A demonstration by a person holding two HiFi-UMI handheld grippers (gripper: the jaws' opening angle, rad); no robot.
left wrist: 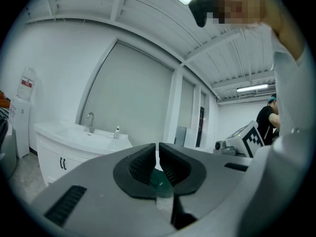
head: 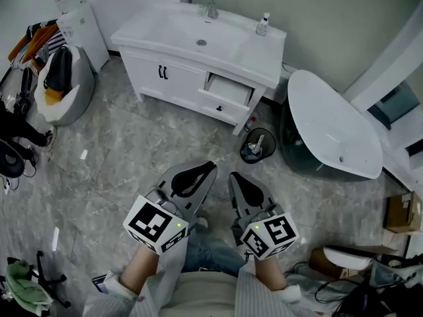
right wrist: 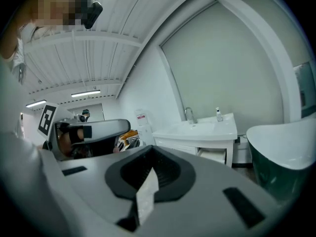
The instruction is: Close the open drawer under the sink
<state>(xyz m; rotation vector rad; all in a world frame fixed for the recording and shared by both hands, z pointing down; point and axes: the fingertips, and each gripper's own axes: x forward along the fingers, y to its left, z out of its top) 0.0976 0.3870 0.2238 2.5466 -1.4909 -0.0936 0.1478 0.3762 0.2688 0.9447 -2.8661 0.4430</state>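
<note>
While both grippers hang low over the grey marbled floor (head: 132, 144), well apart from the white vanity (head: 149, 61), the drawer (head: 228, 92) stands pulled out of the vanity's front. In the head view it sits at the right end of the vanity, under the top and beside the two cabinet doors (head: 162, 72) with dark handles, its pale inside showing.

The sink (head: 198, 38) lies in the top above, with a faucet (head: 209, 2) at its back edge and a small bottle (head: 263, 24) to the right of the basin. A black waste bin (head: 258, 144) stands on the floor just beside the vanity's right leg, and a white bathtub (head: 330, 127) is near it on the right.

The left gripper (head: 197, 177) has its jaws brought together with only a thin slit between the ribbed pads and nothing held. The right gripper (head: 243, 189) likewise has its jaws closed and empty. In the right gripper view the open drawer shows beyond the jaws.
</note>
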